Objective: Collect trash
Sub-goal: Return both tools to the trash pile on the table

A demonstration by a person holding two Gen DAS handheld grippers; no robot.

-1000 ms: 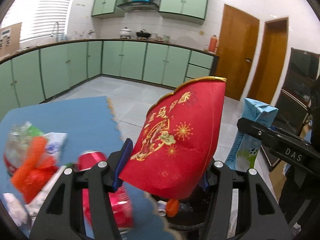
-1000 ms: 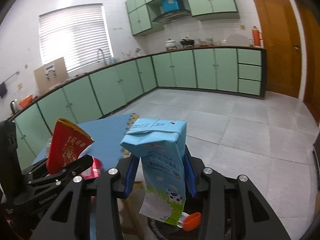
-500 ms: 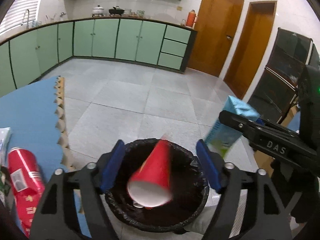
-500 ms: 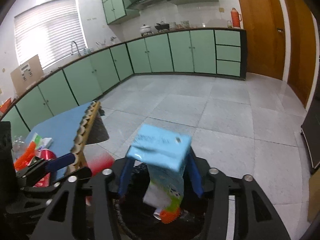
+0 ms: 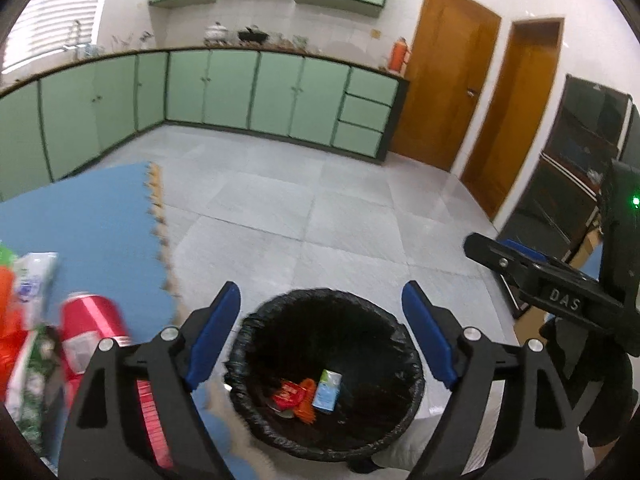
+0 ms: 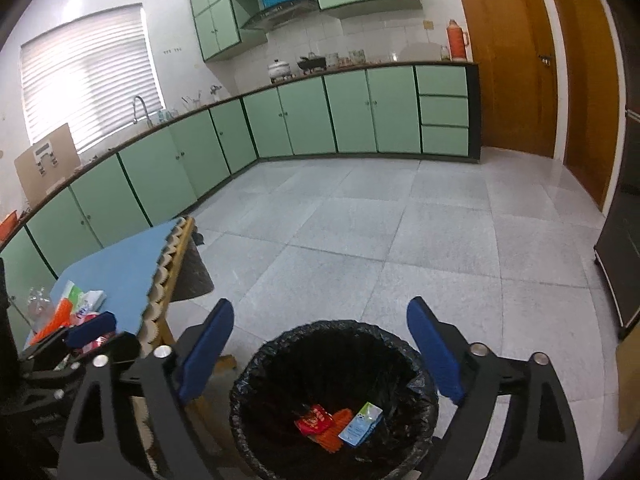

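Your left gripper (image 5: 322, 336) hangs with its blue-padded fingers (image 5: 212, 340) spread wide apart and nothing between them, directly above the trash bin (image 5: 404, 344). Your right gripper (image 6: 320, 354) is likewise spread wide and holds nothing, and it too sits over the bin, whose black liner rim fills the gap between its fingers (image 6: 434, 354). In the left wrist view the right gripper appears at the right edge as a black bar marked "DAS"; in the right wrist view the left gripper appears at the lower left, just beside the tabletop edge. At the bottom of the bin lie three pieces of trash close together: a red packet (image 6: 314, 419) on the left, an orange piece (image 6: 334, 432) in the middle and touching it, and a light blue milk carton (image 6: 360, 425) on the right, lying flat. The same three show in the left wrist view, with the carton (image 5: 327, 390) nearest the right wall of the liner. Left of the bin stands the blue tabletop (image 6: 120, 276) with a scalloped foam edge, and on it, near its close corner, more trash remains: a red can (image 5: 90, 326), a white and green wrapper (image 6: 86, 300), an orange item (image 6: 56, 318) and a clear plastic bottle (image 6: 38, 304). Beyond, the grey tiled floor (image 6: 380, 224) runs to the green cabinets (image 6: 304, 116) and the wooden doors (image 5: 440, 80).
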